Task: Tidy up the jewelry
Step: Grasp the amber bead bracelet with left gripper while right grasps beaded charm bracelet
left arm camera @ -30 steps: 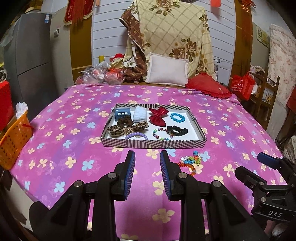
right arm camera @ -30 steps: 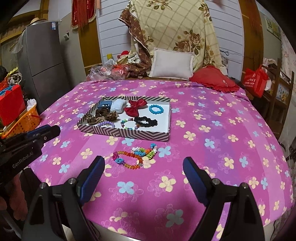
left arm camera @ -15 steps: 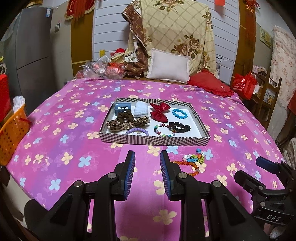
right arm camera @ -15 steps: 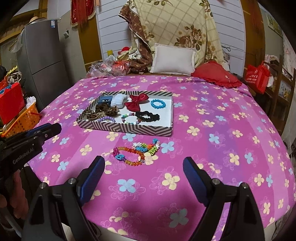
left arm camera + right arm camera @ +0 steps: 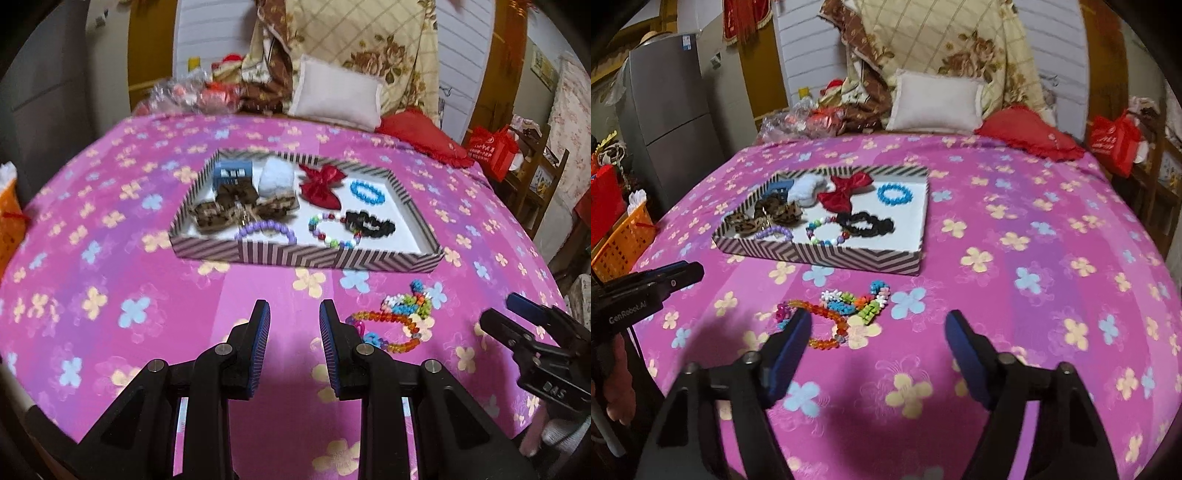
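1. On the counter (image 5: 1052,258), under its pink flowered cloth, most of the jewelry already lies inside the striped tray (image 5: 820,256); judge the task as largely done.
2. Outside the tray, two pieces remain on the cloth just in front of its near wall: the orange bead bracelet (image 5: 827,326) and the multicoloured bead bracelet (image 5: 857,301), touching each other.
3. Tray contents, one open compartment:
   - blue clip (image 5: 233,173), white scrunchie (image 5: 275,179), leopard bows (image 5: 236,206) at your left;
   - red bow (image 5: 320,184), blue bracelet (image 5: 367,192), black scrunchie (image 5: 369,224) at your right;
   - purple bracelet (image 5: 266,230) and mixed bead bracelet (image 5: 334,230) by the near wall.
4. Your right tool (image 5: 877,334) has just been closing; its jaws stand apart and hold nothing; the orange bracelet lies by its left finger.
5. Your left tool (image 5: 294,325) has its jaws narrowly parted, empty, beside the loose bracelets.
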### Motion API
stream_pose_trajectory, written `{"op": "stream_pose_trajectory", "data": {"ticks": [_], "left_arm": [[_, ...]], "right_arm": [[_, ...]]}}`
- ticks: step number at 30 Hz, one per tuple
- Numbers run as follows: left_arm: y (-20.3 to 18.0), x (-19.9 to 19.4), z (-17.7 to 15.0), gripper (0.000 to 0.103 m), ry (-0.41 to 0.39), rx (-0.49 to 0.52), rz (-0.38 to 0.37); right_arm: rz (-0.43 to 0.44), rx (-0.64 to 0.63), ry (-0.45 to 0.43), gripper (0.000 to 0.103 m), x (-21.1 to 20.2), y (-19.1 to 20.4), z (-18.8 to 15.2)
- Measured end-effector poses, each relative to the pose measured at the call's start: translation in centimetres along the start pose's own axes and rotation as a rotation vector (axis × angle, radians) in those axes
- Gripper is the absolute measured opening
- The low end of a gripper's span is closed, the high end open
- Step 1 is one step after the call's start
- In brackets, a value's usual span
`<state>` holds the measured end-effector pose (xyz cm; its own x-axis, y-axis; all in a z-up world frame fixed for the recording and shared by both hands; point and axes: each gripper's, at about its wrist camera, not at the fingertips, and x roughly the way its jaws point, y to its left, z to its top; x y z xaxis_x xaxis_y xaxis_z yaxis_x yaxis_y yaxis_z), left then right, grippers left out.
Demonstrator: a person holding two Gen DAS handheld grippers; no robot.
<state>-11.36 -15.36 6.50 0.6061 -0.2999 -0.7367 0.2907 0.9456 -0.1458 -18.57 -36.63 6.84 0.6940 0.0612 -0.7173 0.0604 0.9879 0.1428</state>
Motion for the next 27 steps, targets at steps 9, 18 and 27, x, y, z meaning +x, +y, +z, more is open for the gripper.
{"op": "stream_pose_trajectory", "data": {"ticks": [9, 18, 27], "left_arm": [[0.3, 3.5, -0.3, 0.024, 0.087, -0.025, -0.013], [-0.8, 5.4, 0.1, 0.029, 0.142, -0.024, -0.115], [-3.1, 7.1, 0.0, 0.033, 0.196, 0.071, -0.167]], "right_arm": [[0.03, -0.02, 0.112, 0.068, 7.4, 0.4, 0.9], [0.067, -0.008, 0.15, 0.02, 10.4, -1.0, 1.2], [0.055, 0.059, 0.125, 0.015, 9.6, -4.6, 1.6]]}}
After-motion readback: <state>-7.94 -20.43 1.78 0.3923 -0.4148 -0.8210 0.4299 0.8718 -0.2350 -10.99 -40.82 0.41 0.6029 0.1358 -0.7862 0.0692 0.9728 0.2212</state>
